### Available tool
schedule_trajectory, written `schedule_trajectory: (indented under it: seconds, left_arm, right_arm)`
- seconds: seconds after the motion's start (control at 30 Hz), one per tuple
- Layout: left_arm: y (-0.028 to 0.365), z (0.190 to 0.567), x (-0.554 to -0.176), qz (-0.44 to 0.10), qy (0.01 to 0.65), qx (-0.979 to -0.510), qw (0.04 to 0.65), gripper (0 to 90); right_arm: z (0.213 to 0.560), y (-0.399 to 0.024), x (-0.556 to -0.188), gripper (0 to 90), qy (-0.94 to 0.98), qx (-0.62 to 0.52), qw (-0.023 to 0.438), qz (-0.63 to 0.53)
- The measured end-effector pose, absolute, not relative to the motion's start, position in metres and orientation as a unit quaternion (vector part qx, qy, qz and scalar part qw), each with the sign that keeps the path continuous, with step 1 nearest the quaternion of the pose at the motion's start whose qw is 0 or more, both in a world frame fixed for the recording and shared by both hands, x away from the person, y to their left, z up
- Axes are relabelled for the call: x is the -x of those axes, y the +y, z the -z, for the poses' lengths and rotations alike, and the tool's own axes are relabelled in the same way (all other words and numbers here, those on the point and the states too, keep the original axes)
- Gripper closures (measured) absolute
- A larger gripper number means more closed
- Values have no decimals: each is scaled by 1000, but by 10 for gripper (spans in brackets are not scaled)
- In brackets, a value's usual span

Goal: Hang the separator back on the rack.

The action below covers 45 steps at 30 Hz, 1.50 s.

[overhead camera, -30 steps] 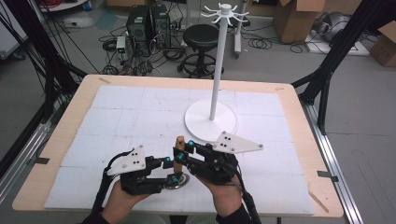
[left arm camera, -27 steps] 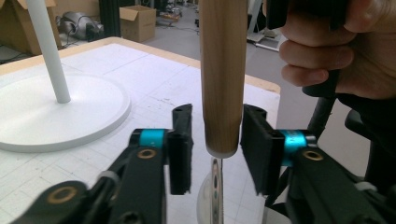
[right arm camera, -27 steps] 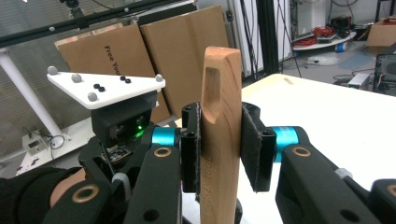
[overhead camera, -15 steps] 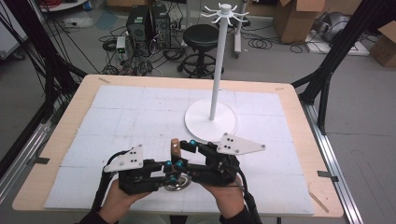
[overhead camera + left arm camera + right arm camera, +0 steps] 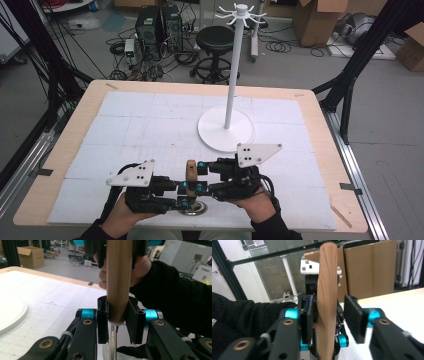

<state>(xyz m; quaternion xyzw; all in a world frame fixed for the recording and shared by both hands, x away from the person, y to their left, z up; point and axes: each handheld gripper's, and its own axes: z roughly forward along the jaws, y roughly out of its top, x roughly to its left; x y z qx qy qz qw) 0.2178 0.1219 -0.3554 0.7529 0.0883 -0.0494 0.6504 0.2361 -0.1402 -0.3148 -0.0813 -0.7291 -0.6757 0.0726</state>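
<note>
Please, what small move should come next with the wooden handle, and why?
Probably close the right gripper fully on the wooden handle: its jaws have just been closing, yet one pad still stands clear, while the left gripper clamps the handle's lower end upright.

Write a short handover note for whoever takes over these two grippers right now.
Left gripper: shut on the lower end of the wooden handle, held upright near the table's front edge.
Right gripper: astride the handle higher up, jaws just closing, one pad touching, the other apart.
A metal part hangs below the handle; what it is I cannot tell.
White stand: mid-table, hooks bare.
Done: tool lifted upright.
Left: probably finish the right grip, then hang it on the stand.
</note>
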Motion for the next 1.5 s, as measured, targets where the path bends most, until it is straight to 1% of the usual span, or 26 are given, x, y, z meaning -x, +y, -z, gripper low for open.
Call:
schedule_trajectory:
  seconds: [0.03, 0.07, 0.1, 0.2, 0.23, 0.3, 0.47, 0.53, 0.6, 0.67, 0.8, 0.83, 0.87, 1.17, 1.33, 1.5]
  left_arm:
    - [122, 355, -218, 50, 89, -753, 651, 731]
    - [122, 355, -218, 50, 90, -752, 651, 731]
    - [123, 355, -218, 50, 93, -751, 652, 730]
    - [124, 356, -220, 41, 106, -742, 661, 716]
    - [125, 356, -220, 33, 115, -740, 662, 584]
    - [131, 357, -224, 21, 138, -736, 662, 446]
    - [159, 363, -237, -35, 205, -711, 672, 329]
    - [170, 366, -240, -52, 222, -707, 669, 296]
    - [181, 370, -243, -73, 240, -705, 664, 264]
    - [190, 374, -245, -89, 253, -708, 653, 207]
    - [205, 380, -249, -104, 271, -706, 646, 212]
    - [211, 383, -250, -109, 278, -702, 647, 213]
    - [211, 383, -250, -109, 278, -702, 647, 213]
    - [228, 387, -253, -133, 288, -700, 640, 213]
    - [230, 387, -253, -132, 291, -699, 640, 213]
    - [230, 387, -253, -122, 295, -696, 644, 214]
  right_arm:
    - [316, -140, -236, 685, -728, 80, 79, 676]
    - [316, -140, -236, 685, -728, 80, 79, 676]
    - [317, -140, -236, 714, -726, 78, 84, 678]
    - [316, -140, -236, 724, -722, 88, 78, 682]
    - [315, -140, -237, 725, -721, 95, 69, 683]
    - [313, -141, -241, 726, -722, 109, 53, 681]
    - [310, -145, -252, 727, -721, 145, 22, 677]
    - [305, -148, -259, 726, -721, 155, 7, 676]
    - [297, -152, -268, 726, -720, 156, 2, 676]
    - [289, -154, -277, 726, -719, 161, -8, 676]
    - [271, -157, -300, 726, -721, 182, -34, 668]
    - [263, -158, -312, 726, -718, 192, -47, 667]
    - [263, -158, -312, 726, -718, 192, -47, 667]
    - [218, -161, -356, 726, -718, 217, -90, 655]
    - [190, -166, -375, 726, -710, 230, -110, 656]
    - [169, -170, -389, 726, -704, 241, -120, 657]
